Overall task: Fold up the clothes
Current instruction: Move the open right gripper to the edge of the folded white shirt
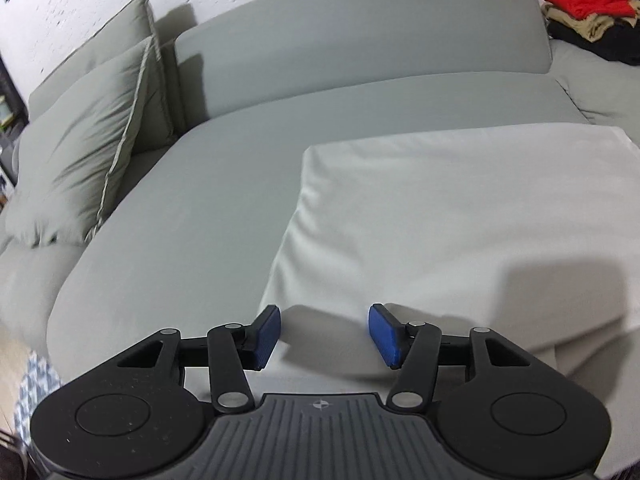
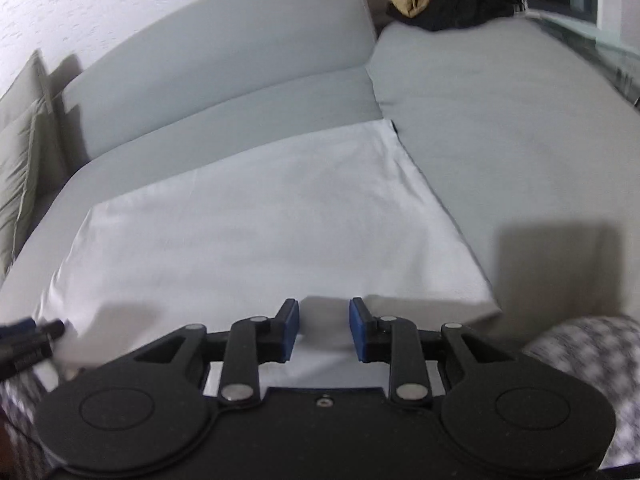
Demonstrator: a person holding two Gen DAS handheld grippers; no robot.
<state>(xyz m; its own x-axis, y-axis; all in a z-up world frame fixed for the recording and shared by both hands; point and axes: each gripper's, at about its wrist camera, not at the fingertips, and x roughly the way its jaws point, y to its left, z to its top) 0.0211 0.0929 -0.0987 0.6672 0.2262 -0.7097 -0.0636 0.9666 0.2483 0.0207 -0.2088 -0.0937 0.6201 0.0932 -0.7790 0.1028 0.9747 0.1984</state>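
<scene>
A folded white cloth garment (image 1: pixel 460 216) is laid flat on the grey upholstered sofa seat (image 1: pixel 192 208). The left claw (image 1: pixel 325 336) is held spread above its near edge, nothing between the blue pads. The right claw (image 2: pixel 324 330) is likewise parted and empty. A heap of red, tan and black clothes (image 1: pixel 588 16) is piled at the sofa's far end.
</scene>
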